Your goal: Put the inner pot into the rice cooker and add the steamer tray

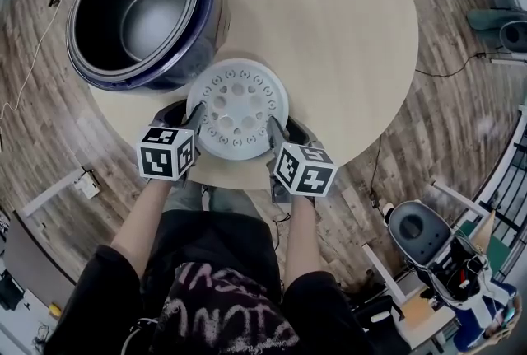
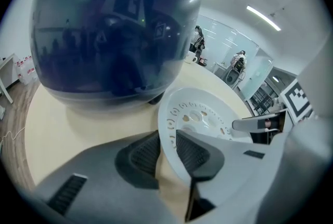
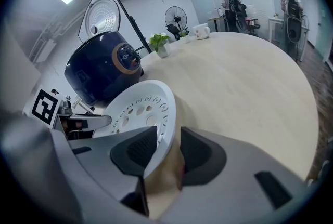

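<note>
As I read the head view, item one is the white steamer tray (image 1: 238,109), lying flat on the round table (image 1: 346,57) at lower centre, near the table's bottom edge. The left gripper (image 1: 196,116) sits at its left rim and the right gripper (image 1: 274,127) at its right rim. Their marker cubes (image 1: 165,153) (image 1: 304,169) are just below. Item two is the dark blue rice cooker (image 1: 202,7), upper left, lid up and just beside the tray. Its well shows a dark wall and grey floor. I cannot tell whether that is the inner pot.

Left gripper view: my left gripper (image 2: 167,140) has its jaws narrowed onto the steamer tray (image 2: 200,114). One pad is outside the rim, the other inside on the perforated face, and the rim fills the space between them. The rice cooker (image 2: 114,30) fills the upper left, and bare table (image 2: 67,129) lies below it.

Right gripper view: my right gripper (image 3: 167,140) straddles the opposite rim of the steamer tray (image 3: 138,111), jaws partly closed. The inner pad lies against the tray and a thin gap shows at the outer pad. The rice cooker (image 3: 101,75) stands at left, behind the tray, with its raised lid (image 3: 102,17) above. A small plant (image 3: 160,42) stands at upper centre.
</note>
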